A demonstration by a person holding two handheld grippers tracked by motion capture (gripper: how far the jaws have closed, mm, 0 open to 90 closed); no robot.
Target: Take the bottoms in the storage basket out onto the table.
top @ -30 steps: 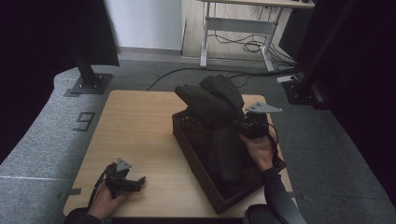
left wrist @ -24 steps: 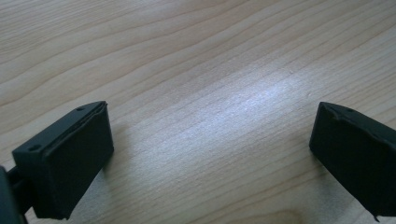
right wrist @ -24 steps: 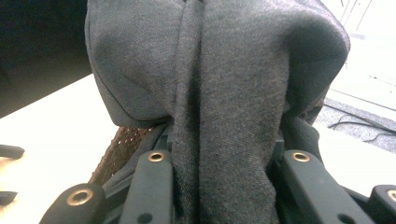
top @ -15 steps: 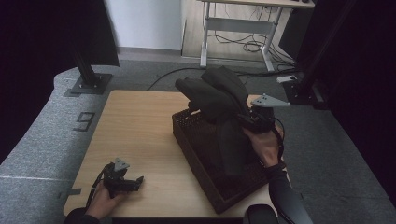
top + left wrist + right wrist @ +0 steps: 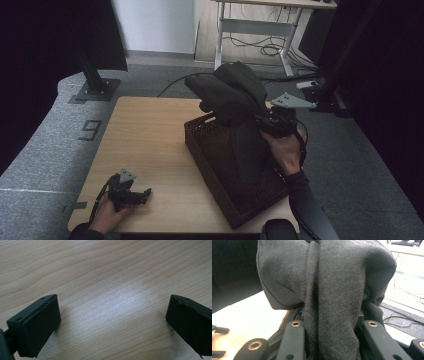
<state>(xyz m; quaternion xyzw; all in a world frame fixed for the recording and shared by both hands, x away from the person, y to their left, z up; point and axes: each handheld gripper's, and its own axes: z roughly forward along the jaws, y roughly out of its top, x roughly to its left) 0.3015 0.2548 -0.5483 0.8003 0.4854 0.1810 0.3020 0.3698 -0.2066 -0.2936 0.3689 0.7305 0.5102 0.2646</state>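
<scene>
A dark grey garment (image 5: 235,105) hangs bunched above a dark woven basket (image 5: 210,165) on the right half of the wooden table (image 5: 150,135); its lower part still trails down into the basket. My right gripper (image 5: 260,122) is shut on a thick fold of that garment (image 5: 332,290), which fills the space between its jaws in the right gripper view. My left gripper (image 5: 145,192) rests at the table's front left corner in a hand, its jaws wide apart over bare wood (image 5: 112,302) with nothing between them.
A monitor stand base (image 5: 95,90) sits on the grey floor beyond the table's far left corner. A desk frame with cables (image 5: 260,30) stands farther back. A grey "9" mark (image 5: 90,130) lies left of the table.
My right gripper has risen, lifting the grey garment higher out of the basket. The left gripper has stayed where it was.
</scene>
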